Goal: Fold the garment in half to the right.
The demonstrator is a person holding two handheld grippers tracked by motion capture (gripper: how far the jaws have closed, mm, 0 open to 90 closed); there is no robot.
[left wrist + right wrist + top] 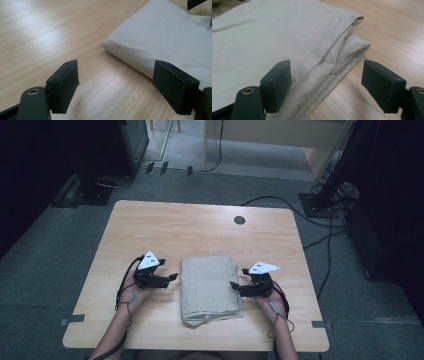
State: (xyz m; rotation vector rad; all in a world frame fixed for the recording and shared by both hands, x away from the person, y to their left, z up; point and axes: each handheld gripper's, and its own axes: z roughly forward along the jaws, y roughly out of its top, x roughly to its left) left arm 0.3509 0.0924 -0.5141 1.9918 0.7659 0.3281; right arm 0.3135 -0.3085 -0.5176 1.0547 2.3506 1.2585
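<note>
The left gripper (pixel 172 277), jaws spread wide, hovers beside the folded beige cloth (pixel 210 287). The right gripper (pixel 236 287), also spread, straddles the cloth's right edge. The cloth lies near the wooden table's (pixel 200 225) front edge.

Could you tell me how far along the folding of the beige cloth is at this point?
The beige cloth already lies folded into a layered rectangle on the table. Both the left hand-held gripper and right hand-held gripper sit open at its sides, holding nothing. Any further fold or tidying of the loose near corner remains.
</note>
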